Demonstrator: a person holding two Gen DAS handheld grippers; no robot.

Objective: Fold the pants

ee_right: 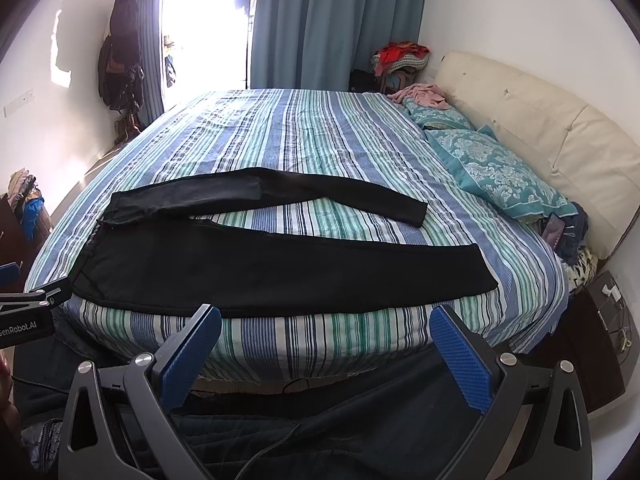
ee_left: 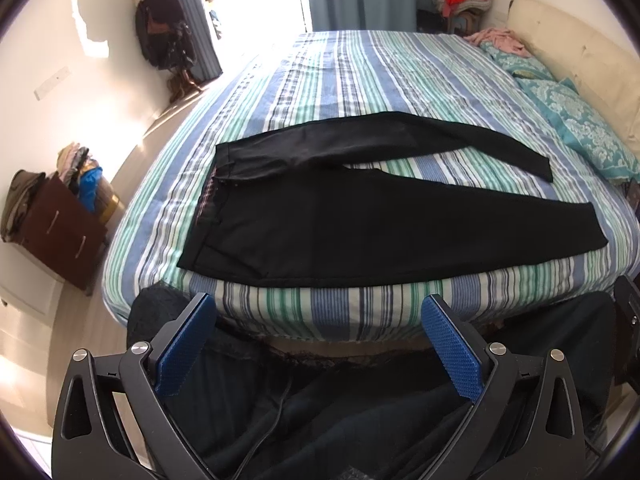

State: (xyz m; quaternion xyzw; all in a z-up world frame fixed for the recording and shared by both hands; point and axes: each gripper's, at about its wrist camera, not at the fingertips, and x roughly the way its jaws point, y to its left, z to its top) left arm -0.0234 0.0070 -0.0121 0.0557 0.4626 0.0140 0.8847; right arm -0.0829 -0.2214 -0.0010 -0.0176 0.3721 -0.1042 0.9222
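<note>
Black pants lie flat on the striped bed, waistband to the left, both legs spread apart and pointing right. They also show in the right wrist view. My left gripper is open and empty, held off the bed's near edge, below the waist end. My right gripper is open and empty, off the near edge below the near leg. The left gripper's side shows at the left edge of the right wrist view.
Teal patterned pillows and a cream headboard are at the right. A pink garment lies at the far corner. A brown drawer unit piled with clothes stands left of the bed. Dark cloth lies below the grippers.
</note>
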